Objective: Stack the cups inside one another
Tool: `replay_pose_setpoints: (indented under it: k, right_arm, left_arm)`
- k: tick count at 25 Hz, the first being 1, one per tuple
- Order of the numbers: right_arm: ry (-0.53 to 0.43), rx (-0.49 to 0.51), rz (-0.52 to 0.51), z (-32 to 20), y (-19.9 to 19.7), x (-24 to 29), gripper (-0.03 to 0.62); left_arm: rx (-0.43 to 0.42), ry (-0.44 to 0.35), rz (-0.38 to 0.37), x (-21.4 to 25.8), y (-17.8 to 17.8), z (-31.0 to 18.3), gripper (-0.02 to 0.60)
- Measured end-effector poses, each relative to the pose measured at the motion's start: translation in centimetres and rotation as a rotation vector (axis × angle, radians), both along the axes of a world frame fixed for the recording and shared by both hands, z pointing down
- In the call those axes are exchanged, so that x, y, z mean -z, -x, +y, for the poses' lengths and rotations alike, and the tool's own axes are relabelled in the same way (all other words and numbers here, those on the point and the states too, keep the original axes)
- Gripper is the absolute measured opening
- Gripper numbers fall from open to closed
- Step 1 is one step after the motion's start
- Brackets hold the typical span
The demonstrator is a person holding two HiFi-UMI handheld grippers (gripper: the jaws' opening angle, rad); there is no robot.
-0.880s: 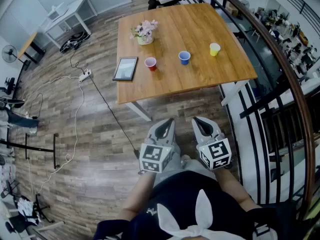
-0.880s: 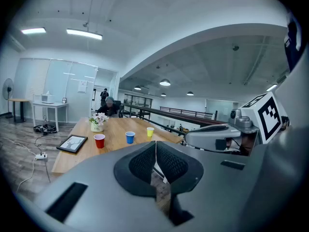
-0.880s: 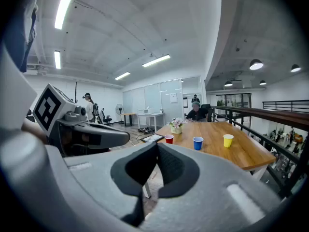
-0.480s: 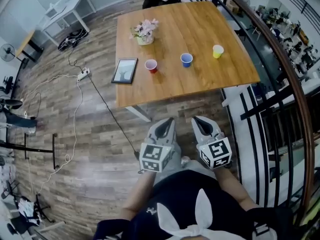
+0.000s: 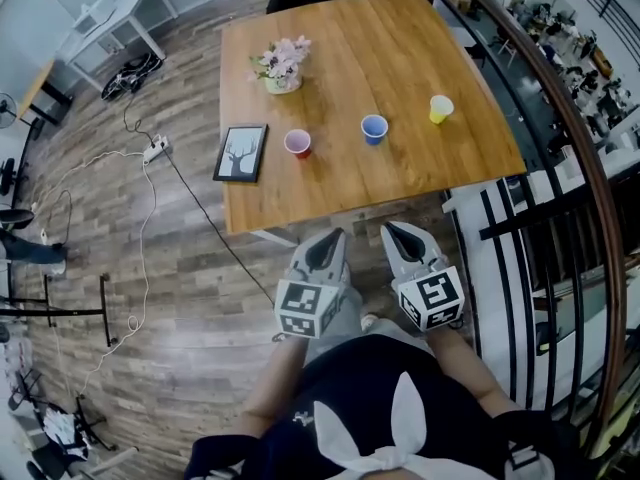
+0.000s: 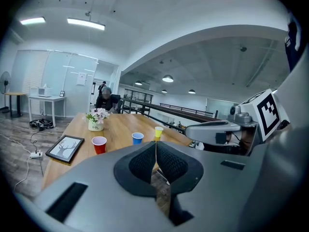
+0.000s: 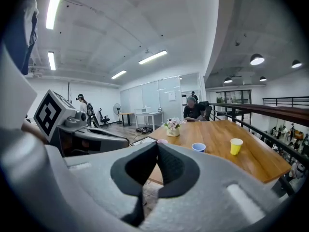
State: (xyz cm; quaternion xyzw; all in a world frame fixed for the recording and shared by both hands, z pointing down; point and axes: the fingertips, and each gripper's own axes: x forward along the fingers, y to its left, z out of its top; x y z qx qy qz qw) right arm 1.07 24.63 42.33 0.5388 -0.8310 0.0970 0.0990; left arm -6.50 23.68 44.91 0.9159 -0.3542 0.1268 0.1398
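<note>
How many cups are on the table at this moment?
3, standing apart in a row on the table: the red cup at the left beside the picture frame, the blue cup in the middle, the yellow cup at the right. No others seem hidden.

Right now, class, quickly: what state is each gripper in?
Left gripper: jaws closed, holding nothing.
Right gripper: jaws closed, holding nothing.

The grey right gripper [image 7: 157, 146] fills the lower frame, its dark padded jaws pressed together with nothing between them. Beyond, at centre right, a long wooden table [image 7: 251, 161] carries a blue plastic cup [image 7: 198, 147], a yellow plastic cup [image 7: 236, 146] and a small pot of pale flowers [image 7: 173, 127].
</note>
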Motion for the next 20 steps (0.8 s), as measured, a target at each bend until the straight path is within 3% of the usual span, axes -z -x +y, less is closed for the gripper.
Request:
replay_pose_setpoints:
  k: [20]
  right_arm:
    - [0.004, -0.072, 0.021, -13.5, -0.1, -0.9, 0.0]
  left_arm:
    - [-0.045, 0.036, 0.007, -1.9, 0.9, -14.8, 0.021]
